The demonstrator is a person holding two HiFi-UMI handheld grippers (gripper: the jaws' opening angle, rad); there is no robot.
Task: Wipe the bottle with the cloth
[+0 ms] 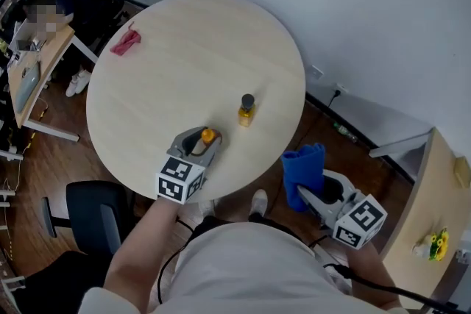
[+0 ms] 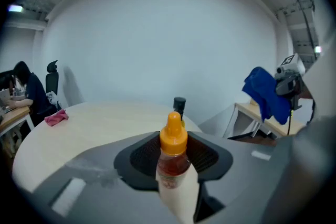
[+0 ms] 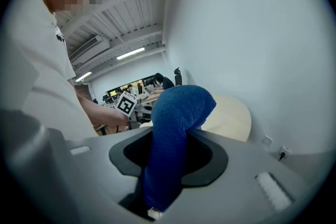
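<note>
My left gripper [image 1: 202,140] is shut on a small bottle [image 1: 208,136] with an orange cap, over the near edge of the round table [image 1: 184,48]. In the left gripper view the bottle [image 2: 173,157] stands upright between the jaws of that gripper [image 2: 174,168], with reddish contents and a white label. My right gripper [image 1: 310,194] is off the table to the right, shut on a blue cloth [image 1: 303,171] that bulges out past its jaws. The right gripper view shows the cloth [image 3: 176,128] clamped in the gripper [image 3: 168,165]. Cloth and bottle are apart.
A second bottle [image 1: 246,109] with a black cap and yellow contents stands on the table beyond the left gripper. A pink cloth [image 1: 126,42] lies at the far left rim. A person sits at a desk [image 1: 33,66] to the left. Another desk [image 1: 430,209] is at right, a black chair [image 1: 92,213] near left.
</note>
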